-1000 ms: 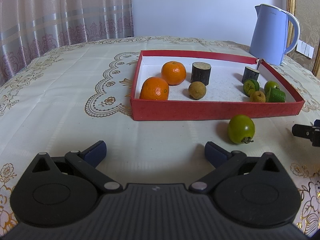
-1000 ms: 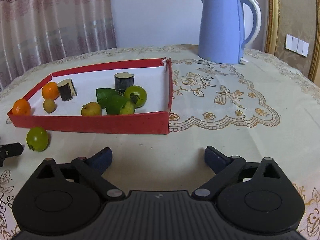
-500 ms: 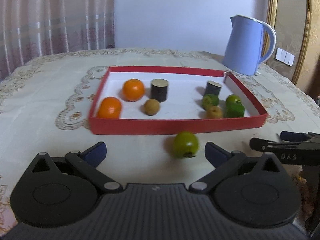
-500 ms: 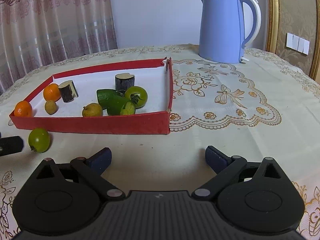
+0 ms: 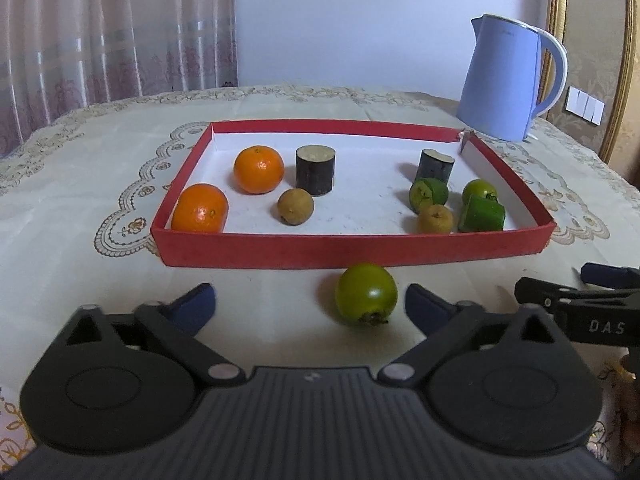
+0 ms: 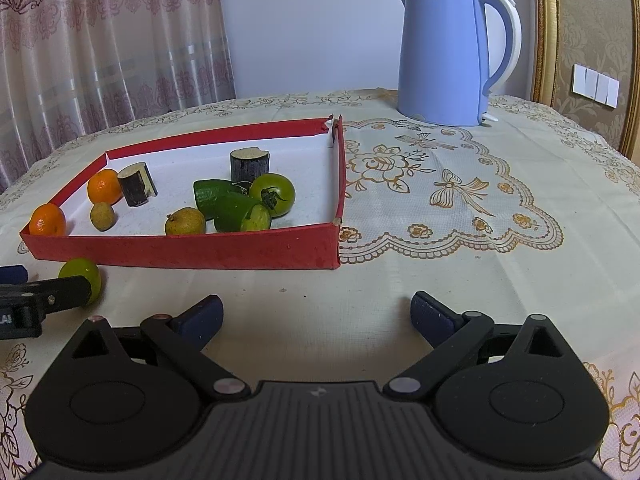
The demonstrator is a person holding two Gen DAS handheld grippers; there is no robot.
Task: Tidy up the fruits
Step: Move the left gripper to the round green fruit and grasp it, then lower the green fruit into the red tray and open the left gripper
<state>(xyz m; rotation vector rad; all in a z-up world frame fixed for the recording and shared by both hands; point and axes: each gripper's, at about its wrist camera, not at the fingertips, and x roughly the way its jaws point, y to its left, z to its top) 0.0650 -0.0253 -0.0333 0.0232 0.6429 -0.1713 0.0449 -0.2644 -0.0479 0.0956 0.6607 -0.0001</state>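
Observation:
A green round fruit lies on the tablecloth just outside the near wall of the red tray. It sits between my left gripper's open fingers, close to the right fingertip. The tray holds two oranges, two brown fruits, two dark cylinder pieces and several green fruits. My right gripper is open and empty over bare cloth, in front of the tray's right corner. In the right wrist view the green fruit is partly hidden by the left gripper.
A blue electric kettle stands behind the tray's right end, also in the right wrist view. The table has a cream embroidered cloth. Curtains hang at the back left.
My left gripper has swung right and closed in on the green fruit, which now lies between its fingers. My right gripper has barely moved.

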